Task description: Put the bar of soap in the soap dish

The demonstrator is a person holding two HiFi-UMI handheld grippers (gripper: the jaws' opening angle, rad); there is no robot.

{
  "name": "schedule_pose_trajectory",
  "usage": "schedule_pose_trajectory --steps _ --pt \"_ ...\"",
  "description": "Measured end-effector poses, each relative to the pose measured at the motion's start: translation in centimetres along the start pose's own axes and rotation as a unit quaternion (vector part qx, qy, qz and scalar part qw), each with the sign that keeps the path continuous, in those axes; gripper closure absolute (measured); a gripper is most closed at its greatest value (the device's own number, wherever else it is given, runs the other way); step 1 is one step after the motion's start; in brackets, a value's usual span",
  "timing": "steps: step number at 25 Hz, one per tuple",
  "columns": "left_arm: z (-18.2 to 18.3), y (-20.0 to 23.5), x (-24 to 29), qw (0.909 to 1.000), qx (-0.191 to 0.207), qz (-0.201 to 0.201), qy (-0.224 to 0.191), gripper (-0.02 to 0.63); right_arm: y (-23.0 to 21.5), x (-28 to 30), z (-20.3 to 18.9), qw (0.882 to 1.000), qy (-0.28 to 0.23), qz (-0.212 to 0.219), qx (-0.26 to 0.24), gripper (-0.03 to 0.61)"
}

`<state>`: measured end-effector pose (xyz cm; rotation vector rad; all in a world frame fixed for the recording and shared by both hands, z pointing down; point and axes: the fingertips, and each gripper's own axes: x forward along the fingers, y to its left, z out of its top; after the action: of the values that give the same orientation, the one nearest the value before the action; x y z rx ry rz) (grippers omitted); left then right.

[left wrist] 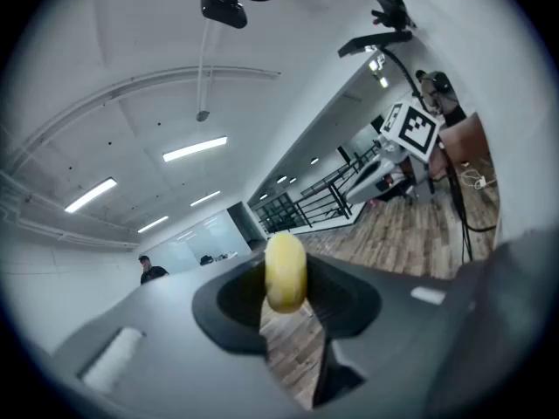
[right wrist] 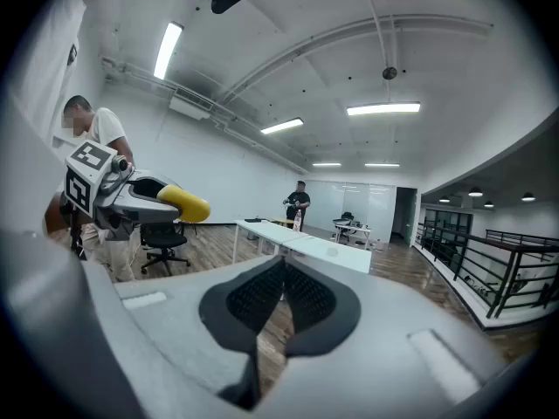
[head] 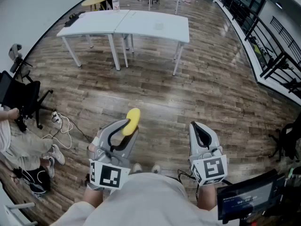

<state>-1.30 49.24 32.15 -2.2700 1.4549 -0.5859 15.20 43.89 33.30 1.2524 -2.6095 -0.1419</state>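
Yellow bar of soap [head: 132,121] pinched between pads of left gripper [left wrist: 285,279], held in mid-air over wood floor [head: 207,88], close in front of body. Right gripper [right wrist: 281,273] with jaws together, nothing between them. Step in hand: carry, pick-up apparently done. No soap dish in any view. White tables [head: 141,25] well ahead, likely destination. Next: find dish, approach, lower soap over it, then release.

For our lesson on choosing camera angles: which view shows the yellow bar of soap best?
The left gripper view: the bar of soap sits large and central, pinched between the fingers, though end-on. The head view shows its length from above; the right gripper view shows it small, side-on.
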Motion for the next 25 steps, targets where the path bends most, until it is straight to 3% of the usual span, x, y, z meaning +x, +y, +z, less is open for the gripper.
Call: schedule_pose_trajectory --steps 11,25 --pt "1.1 -0.5 0.6 0.9999 0.012 0.0 0.007 0.482 -0.9 -0.6 0.5 0.999 -0.015 -0.009 -0.045 0.575" --pt "2.3 -2.2 1.6 0.9995 0.023 0.008 0.022 0.482 -3.4 -2.2 0.8 0.998 -0.034 -0.002 -0.05 0.575"
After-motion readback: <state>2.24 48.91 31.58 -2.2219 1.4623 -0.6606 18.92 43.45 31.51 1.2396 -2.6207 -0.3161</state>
